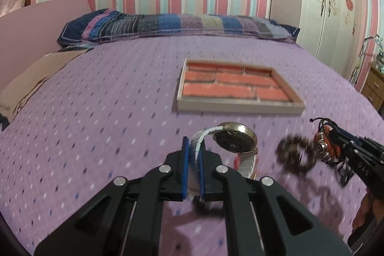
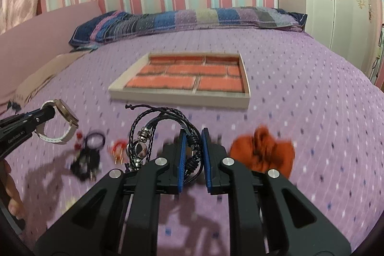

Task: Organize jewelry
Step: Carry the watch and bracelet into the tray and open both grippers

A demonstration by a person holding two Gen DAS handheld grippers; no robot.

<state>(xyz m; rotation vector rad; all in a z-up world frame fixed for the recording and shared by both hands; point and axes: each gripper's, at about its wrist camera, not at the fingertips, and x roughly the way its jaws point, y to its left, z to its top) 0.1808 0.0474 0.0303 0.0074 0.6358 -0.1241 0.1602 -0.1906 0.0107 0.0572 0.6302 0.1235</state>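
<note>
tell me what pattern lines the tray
A red brick pattern with dark mortar lines lines the tray; the right wrist view shows it best.

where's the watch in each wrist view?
Left wrist: watch at lower centre, strap clamped in the left tool.
Right wrist: watch at far left, held in the left tool.
Shared landmark: tray on the bed beyond it.

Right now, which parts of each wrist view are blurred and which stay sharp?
Left wrist view: the watch is fairly sharp, while the bedspread and dark scrunchie smear. Right wrist view: the braided bracelet is crisp; the orange scrunchie and tray are blurred.
</note>
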